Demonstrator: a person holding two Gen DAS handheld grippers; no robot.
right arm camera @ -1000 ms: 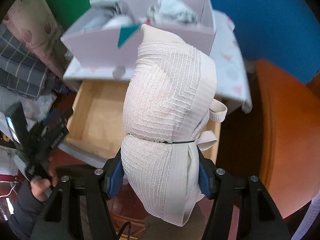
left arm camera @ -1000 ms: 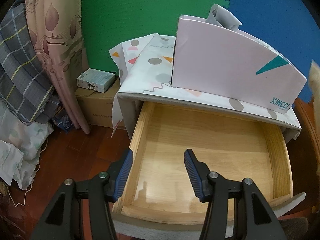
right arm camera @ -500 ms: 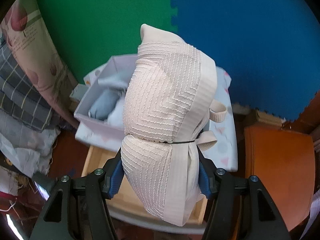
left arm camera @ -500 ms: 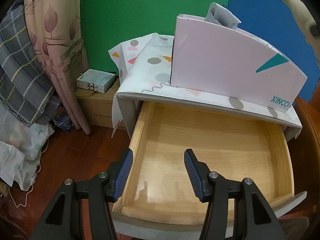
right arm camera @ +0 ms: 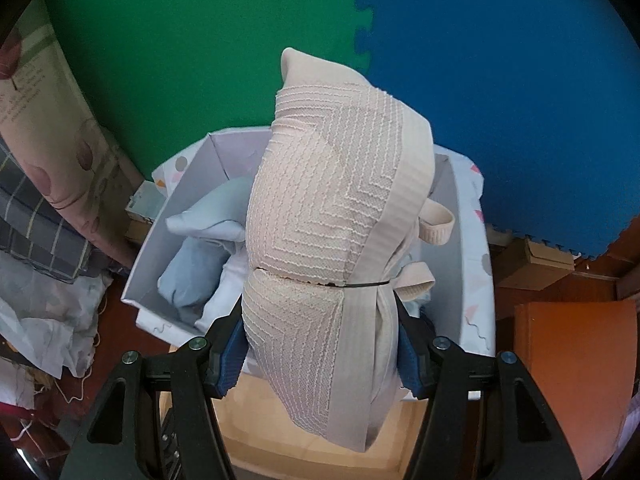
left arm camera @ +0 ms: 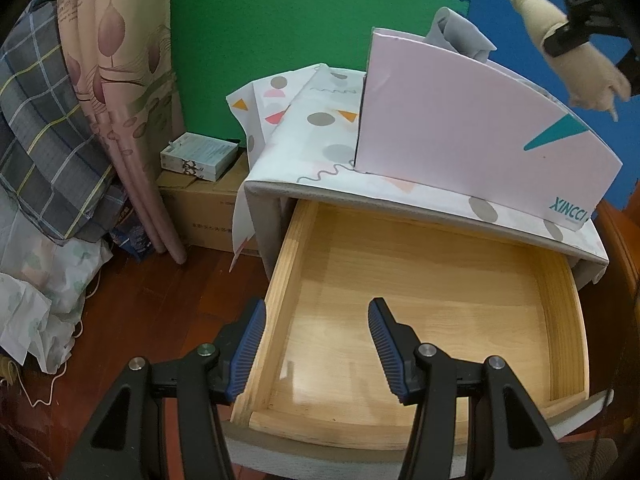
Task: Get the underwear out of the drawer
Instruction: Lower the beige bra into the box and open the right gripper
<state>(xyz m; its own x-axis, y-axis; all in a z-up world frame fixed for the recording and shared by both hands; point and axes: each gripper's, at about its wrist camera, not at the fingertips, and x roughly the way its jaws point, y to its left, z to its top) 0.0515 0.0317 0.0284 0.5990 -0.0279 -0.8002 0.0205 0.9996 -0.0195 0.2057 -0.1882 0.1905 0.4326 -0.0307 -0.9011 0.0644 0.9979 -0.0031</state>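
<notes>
My right gripper (right arm camera: 320, 356) is shut on a rolled beige underwear bundle (right arm camera: 336, 248) tied with a thin black band. It holds the bundle high above the pink box (right arm camera: 176, 216), which contains pale blue and white folded garments (right arm camera: 200, 256). In the left wrist view the same bundle (left arm camera: 568, 64) hangs at the top right above the pink box (left arm camera: 472, 136). My left gripper (left arm camera: 316, 344) is open and empty over the front left corner of the pulled-out wooden drawer (left arm camera: 424, 312), whose visible floor is bare.
The box stands on a nightstand covered with a patterned cloth (left arm camera: 316, 120). Curtains and plaid fabric (left arm camera: 52, 128) hang at the left, above a cardboard carton (left arm camera: 208, 208) with a small box (left arm camera: 196, 156) on it. An orange wooden surface (right arm camera: 572, 376) lies to the right.
My right gripper has carried the bundle up and back from over the drawer to over the pink box. My left gripper has stayed put.
</notes>
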